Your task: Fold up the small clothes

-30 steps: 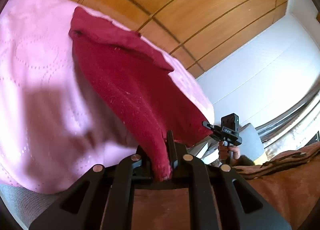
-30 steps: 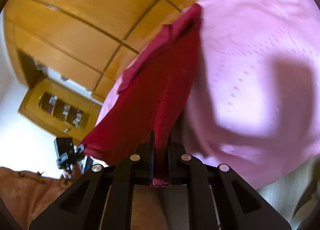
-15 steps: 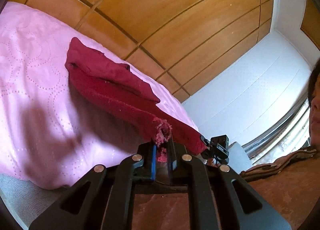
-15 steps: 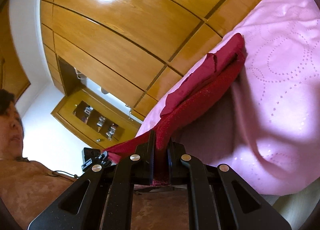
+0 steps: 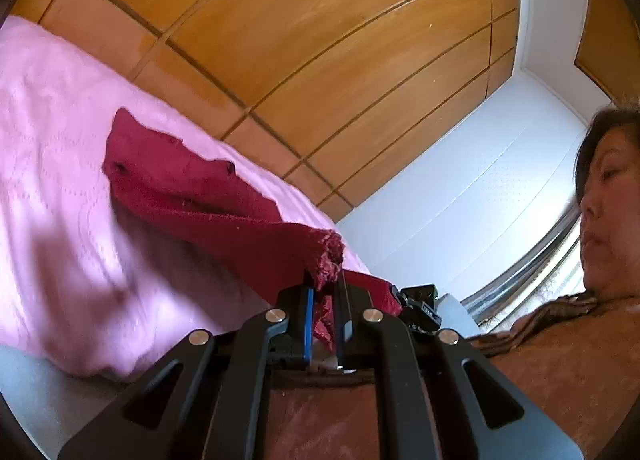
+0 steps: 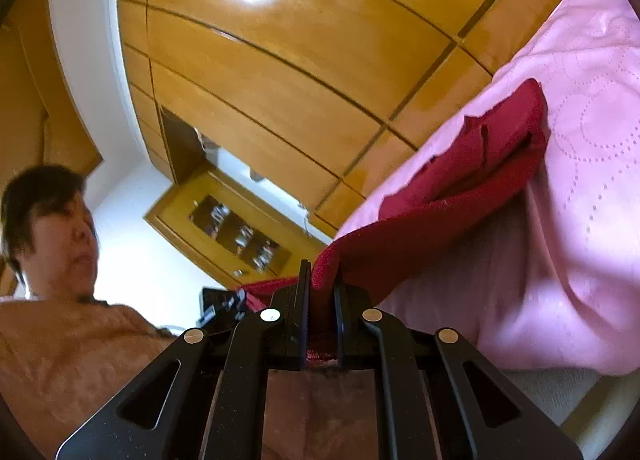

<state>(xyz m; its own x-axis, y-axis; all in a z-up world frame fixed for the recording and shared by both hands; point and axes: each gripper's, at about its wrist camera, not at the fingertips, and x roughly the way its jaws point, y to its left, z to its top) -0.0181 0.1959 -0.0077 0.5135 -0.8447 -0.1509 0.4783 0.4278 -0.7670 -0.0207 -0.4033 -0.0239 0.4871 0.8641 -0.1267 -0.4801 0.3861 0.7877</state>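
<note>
1. Clamping a frayed corner of the dark red knit garment (image 5: pixel 208 200) between the closed jaws of the left gripper (image 5: pixel 325 292) — a ragged tuft of cloth sticking up just above the fingertips.
2. Pinching another corner of the same garment in the right gripper (image 6: pixel 322 284), jaws pressed together on the thick folded edge.
3. Holding the near edge of the garment raised off the pink embroidered bedspread (image 5: pixel 52 148), with the far part lying on it, doubled over in overlapping layers.
4. Stretching the cloth between the two grippers — in the left wrist view, the red edge running rightward to the other gripper, seen small just beside the left one's fingers.
5. Casting a shadow on the bedspread under the lifted cloth, in both views.
6. Showing the wooden panelled wardrobe (image 6: pixel 280 60) behind the bed, with a glare spot on one panel in the right wrist view.
7. Showing a person in a brown top (image 6: pixel 68 360) close behind both grippers, and a wooden cabinet with glass doors (image 6: pixel 236 232) against the white wall in the right wrist view.
</note>
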